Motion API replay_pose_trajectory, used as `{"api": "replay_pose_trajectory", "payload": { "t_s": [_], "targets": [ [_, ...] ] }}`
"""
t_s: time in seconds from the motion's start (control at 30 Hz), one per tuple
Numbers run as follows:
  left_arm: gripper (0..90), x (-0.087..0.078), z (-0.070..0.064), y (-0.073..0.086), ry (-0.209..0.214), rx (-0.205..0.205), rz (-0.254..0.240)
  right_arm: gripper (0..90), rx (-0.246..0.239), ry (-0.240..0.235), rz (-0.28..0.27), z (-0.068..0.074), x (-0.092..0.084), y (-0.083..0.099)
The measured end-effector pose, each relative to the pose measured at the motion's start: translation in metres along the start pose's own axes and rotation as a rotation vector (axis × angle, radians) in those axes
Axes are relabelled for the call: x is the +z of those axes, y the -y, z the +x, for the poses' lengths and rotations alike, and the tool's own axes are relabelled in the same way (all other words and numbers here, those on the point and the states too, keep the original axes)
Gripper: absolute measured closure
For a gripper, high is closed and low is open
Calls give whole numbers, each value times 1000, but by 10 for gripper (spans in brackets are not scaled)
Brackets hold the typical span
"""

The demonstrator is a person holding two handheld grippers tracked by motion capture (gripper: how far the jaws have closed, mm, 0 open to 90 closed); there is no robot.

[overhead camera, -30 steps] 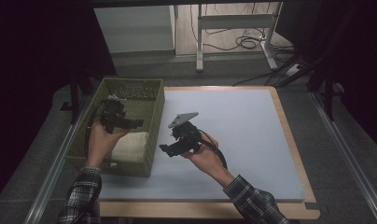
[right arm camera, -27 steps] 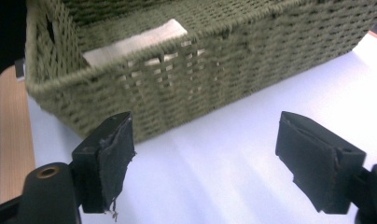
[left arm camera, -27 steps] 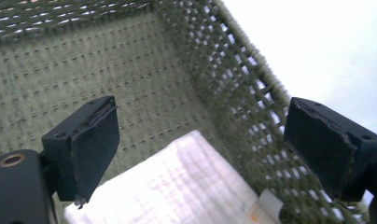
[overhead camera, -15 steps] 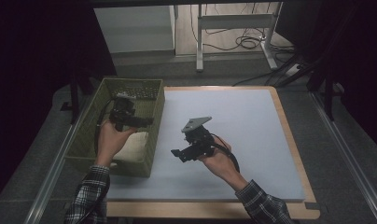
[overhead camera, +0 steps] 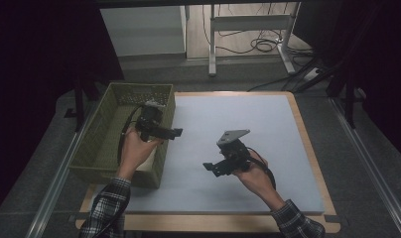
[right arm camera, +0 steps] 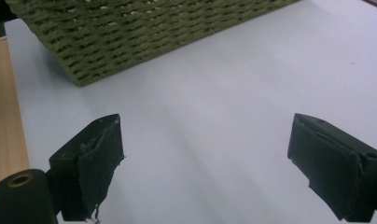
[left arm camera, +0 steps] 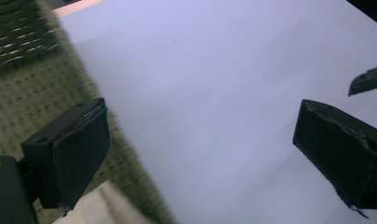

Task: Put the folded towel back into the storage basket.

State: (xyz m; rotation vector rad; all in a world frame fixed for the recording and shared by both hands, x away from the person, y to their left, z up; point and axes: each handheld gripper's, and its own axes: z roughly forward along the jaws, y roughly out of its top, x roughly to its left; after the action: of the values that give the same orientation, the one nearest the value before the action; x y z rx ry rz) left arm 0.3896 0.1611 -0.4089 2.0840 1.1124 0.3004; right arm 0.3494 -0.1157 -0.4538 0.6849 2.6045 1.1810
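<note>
1. The right claw (overhead camera: pixel 214 167) hangs low over the pale mat (overhead camera: pixel 268 134), nearest the person, its jaws wide apart with nothing between them; in the right gripper view they frame bare mat, with the basket wall (right arm camera: pixel 144 32) beyond.
2. The left claw (overhead camera: pixel 174 133) is out over the basket's right rim, pointing across the mat toward the right claw. Its jaws are also wide apart and hold nothing; in the left gripper view they straddle the line where basket weave meets mat.
3. The basket (overhead camera: pixel 101 136) sits on the left edge of the bench, long axis running away from the person. It lies to the left of both claws, and the left hand (overhead camera: pixel 138 148) is much the nearer, directly above it.
4. A pale, flat thing (overhead camera: pixel 150 166) lies in the basket's near right corner, under the left wrist; I cannot tell what it is. It looks like the likeliest thing to be picked, which would mean turning the left claw back and down.
5. The mat is smooth and bare, on a wooden bench (overhead camera: pixel 315 153).
6. Farther off: dark floor, a white table frame (overhead camera: pixel 248 22), loose cables (overhead camera: pixel 260 45).
</note>
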Motion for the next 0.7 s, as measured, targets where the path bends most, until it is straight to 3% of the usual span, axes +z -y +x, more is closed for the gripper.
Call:
{"api": "replay_pose_trajectory", "payload": {
  "t_s": [0.33,0.7],
  "targets": [
    [33,21,-33,-1,40,46,3,107,39,34,-4,-16,-30,35],
    [22,62,-82,13,108,101,36,99,111,80,8,-34,-56,82]
  ]
}}
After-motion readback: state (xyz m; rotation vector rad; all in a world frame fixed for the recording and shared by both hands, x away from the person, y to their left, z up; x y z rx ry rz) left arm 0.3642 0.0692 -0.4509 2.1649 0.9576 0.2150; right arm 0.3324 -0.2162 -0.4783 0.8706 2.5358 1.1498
